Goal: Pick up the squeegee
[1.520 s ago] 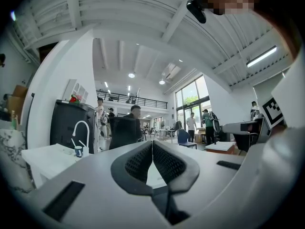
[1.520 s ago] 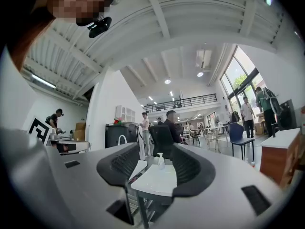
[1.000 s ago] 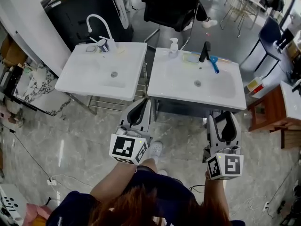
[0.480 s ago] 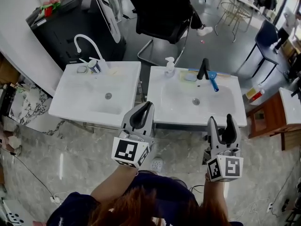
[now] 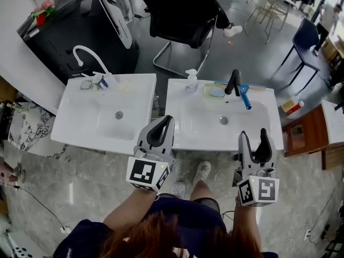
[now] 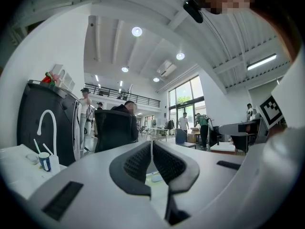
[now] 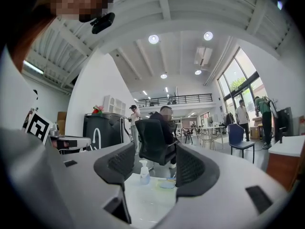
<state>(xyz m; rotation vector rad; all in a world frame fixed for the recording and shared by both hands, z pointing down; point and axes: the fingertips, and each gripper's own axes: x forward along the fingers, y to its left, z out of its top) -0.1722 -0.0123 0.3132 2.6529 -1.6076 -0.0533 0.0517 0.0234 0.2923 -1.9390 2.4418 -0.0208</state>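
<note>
The squeegee [image 5: 244, 94], blue with a long handle, lies on the back rim of the right-hand white sink [image 5: 188, 122], just right of the black faucet [image 5: 233, 82]. My left gripper [image 5: 161, 127] is shut on nothing and hovers over that sink's front left corner. My right gripper [image 5: 252, 138] is open and empty at the sink's front right edge, well short of the squeegee. In the left gripper view the fingertips of the left gripper [image 6: 151, 144] meet. The right gripper view shows the right gripper [image 7: 155, 163] with a wide gap between its jaws; the squeegee is not clear there.
A soap bottle [image 5: 191, 81] and a soap dish [image 5: 217, 92] stand on the right sink's back rim. The left sink [image 5: 80, 122] has a white faucet [image 5: 86, 52] and a cup [image 5: 98, 81]. Behind are a black chair [image 5: 180, 20] and a black cabinet [image 5: 70, 26]; a wooden table [image 5: 306, 133] stands at right.
The person has stepped toward the sinks, so both sinks sit closer under the grippers. Both grippers now reach the right sink's front edge. Their jaw states look unchanged.
</note>
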